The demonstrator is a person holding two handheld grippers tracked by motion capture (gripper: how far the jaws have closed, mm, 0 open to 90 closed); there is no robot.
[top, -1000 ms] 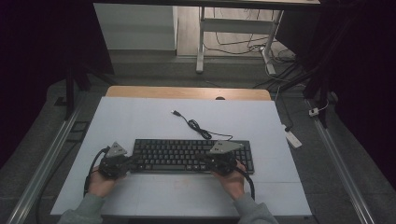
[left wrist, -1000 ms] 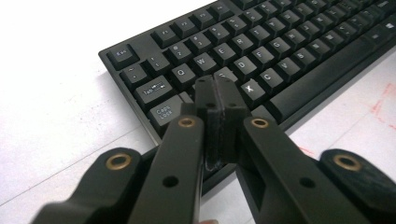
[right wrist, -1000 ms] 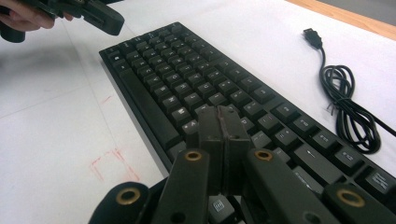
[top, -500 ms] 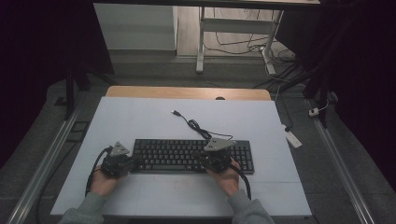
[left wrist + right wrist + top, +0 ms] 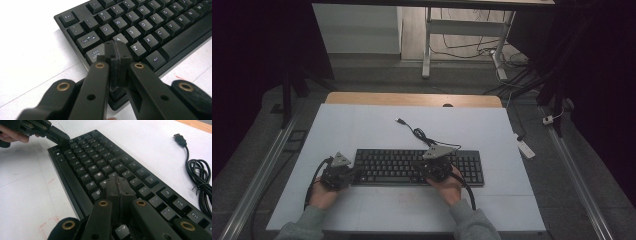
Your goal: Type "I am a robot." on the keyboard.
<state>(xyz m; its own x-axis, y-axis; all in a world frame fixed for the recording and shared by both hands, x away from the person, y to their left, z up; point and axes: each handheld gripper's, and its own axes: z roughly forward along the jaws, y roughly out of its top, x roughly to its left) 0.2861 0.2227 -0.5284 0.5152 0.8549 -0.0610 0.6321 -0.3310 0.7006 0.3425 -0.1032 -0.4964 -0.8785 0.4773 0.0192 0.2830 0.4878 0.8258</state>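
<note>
Keyboard [image 5: 419,167] lies flat near the tabletop [image 5: 362,125] front edge, rigid, light, likely to slide; left gripper [image 5: 117,51] and right gripper [image 5: 117,185], both pressed together and empty, poke keys, so best grasped by its end edges.

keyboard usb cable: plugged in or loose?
Loose. The USB plug lies bare on the white table, with the cable bundled behind the keyboard.
</note>
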